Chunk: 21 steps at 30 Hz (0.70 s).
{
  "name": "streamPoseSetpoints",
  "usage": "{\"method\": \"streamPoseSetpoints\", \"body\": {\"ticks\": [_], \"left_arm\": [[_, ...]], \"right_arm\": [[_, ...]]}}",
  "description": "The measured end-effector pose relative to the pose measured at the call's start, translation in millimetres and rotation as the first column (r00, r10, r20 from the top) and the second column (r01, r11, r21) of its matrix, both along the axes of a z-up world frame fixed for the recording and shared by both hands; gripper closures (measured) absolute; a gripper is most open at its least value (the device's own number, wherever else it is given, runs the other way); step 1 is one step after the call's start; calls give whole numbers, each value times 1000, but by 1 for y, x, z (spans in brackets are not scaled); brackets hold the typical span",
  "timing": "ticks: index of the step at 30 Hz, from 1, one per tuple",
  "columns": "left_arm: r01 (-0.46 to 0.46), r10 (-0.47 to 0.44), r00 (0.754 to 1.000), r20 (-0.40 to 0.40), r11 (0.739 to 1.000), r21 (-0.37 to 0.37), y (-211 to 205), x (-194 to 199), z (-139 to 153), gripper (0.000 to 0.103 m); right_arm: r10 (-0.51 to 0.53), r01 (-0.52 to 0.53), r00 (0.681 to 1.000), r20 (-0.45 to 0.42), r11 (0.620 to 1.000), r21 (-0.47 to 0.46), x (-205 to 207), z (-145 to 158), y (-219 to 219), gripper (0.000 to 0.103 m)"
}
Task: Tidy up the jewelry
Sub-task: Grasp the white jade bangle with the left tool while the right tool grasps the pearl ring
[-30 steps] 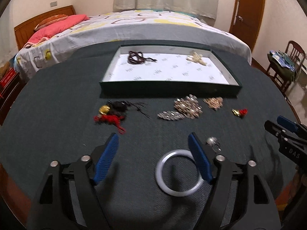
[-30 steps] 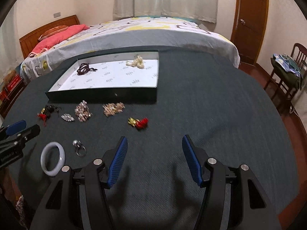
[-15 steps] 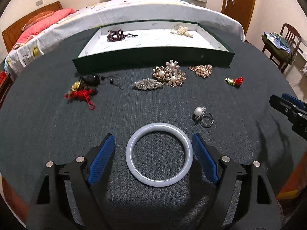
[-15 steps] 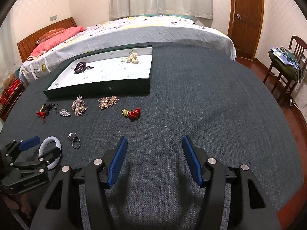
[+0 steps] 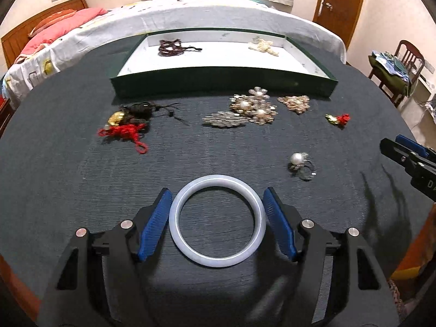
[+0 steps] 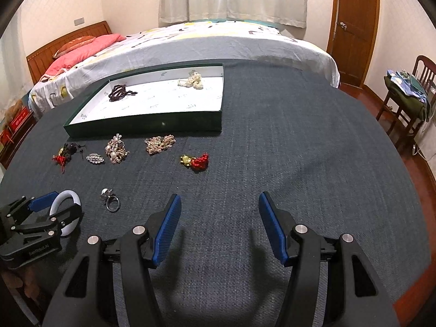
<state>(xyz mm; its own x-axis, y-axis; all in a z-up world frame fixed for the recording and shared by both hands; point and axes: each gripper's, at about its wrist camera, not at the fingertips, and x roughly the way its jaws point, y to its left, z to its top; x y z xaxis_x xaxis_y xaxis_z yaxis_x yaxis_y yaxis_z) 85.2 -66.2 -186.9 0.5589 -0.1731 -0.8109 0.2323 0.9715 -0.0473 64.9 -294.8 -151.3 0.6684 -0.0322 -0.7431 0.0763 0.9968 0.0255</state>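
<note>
A white bangle (image 5: 174, 226) lies flat on the dark table cloth between the blue pads of my left gripper (image 5: 218, 190). The jaws are closing, each pad right beside the rim without clearly pressing on it. In the right wrist view the same left gripper (image 6: 58, 207) straddles the bangle (image 6: 66, 194) at the far left. My right gripper (image 6: 220, 196) hovers open over bare cloth with nothing between its fingers. A pearl ring (image 5: 297, 159) lies just right of the bangle. The green tray (image 5: 223, 80) at the back holds a dark bead bracelet (image 5: 170, 46) and a pearl piece (image 5: 263, 46).
In front of the tray lie a black and red tassel charm (image 5: 128, 122), a silver brooch (image 5: 226, 118), a pearl brooch (image 5: 253, 106), a gold piece (image 5: 295, 102) and a small red and gold charm (image 5: 338, 118). A bed (image 6: 218, 43) stands behind the table, a chair (image 6: 408, 92) to the right.
My left gripper has moved down and over the bangle, which now lies between its fingers, and its jaws have narrowed around it. The right gripper has stayed still.
</note>
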Motion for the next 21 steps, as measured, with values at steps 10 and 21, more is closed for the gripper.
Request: {"method": "streamPoseSetpoints", "body": {"ticks": [10, 21], "left_arm": [[-118, 117, 993, 5, 993, 20, 48, 9, 5, 36], [-202, 200, 979, 47, 979, 40, 82, 17, 16, 36]], "right_arm": [[79, -79, 997, 6, 997, 12, 11, 2, 33, 45], [224, -221, 974, -33, 973, 59, 29, -12, 84, 45]]}}
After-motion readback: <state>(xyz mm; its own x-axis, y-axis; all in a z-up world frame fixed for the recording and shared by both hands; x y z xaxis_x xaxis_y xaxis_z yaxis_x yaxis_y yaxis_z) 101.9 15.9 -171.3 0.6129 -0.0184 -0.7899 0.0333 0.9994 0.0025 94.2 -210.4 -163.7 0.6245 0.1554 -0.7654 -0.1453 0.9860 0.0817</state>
